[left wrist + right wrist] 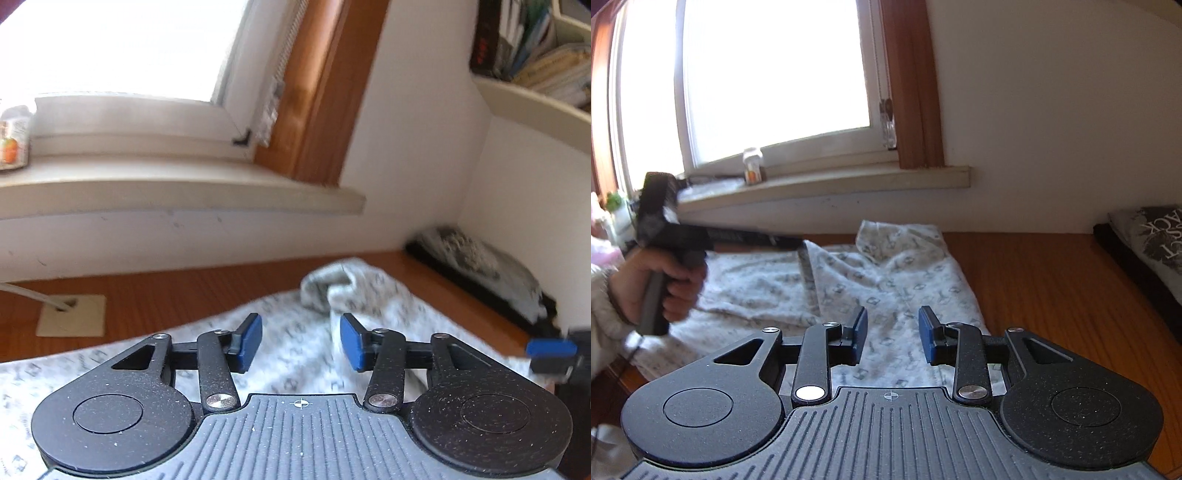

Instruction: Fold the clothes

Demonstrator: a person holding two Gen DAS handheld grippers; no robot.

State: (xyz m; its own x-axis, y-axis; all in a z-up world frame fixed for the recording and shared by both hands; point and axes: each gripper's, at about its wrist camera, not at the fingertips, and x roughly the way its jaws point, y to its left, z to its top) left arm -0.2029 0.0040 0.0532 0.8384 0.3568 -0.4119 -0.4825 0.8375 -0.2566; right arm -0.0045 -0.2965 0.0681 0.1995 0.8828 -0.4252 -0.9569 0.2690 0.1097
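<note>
The garment, pale with a small grey print, lies spread on the wooden worktop below the window sill, reaching back close to the worktop's far edge by the wall. In the right wrist view it looks partly folded: one layer lies over another with a seam or fold line running from near to far, and a collar-like flap sits bunched at the far end. So its long axis appears to run away from the right gripper, roughly in line with that gripper's fingers.

The right gripper's fingers stand apart with nothing between them, held just above the cloth's near right part; the cloth's right edge lies just to their right. The left gripper also has its fingers apart and empty, over the cloth, with the bunched end straight ahead of it and farther off. A hand holds that gripper at the left side of the garment.

A likely next move is a fresh grip on the near edge or right side; the right gripper looks nearer to that side, the left to the far bunched end.
</note>
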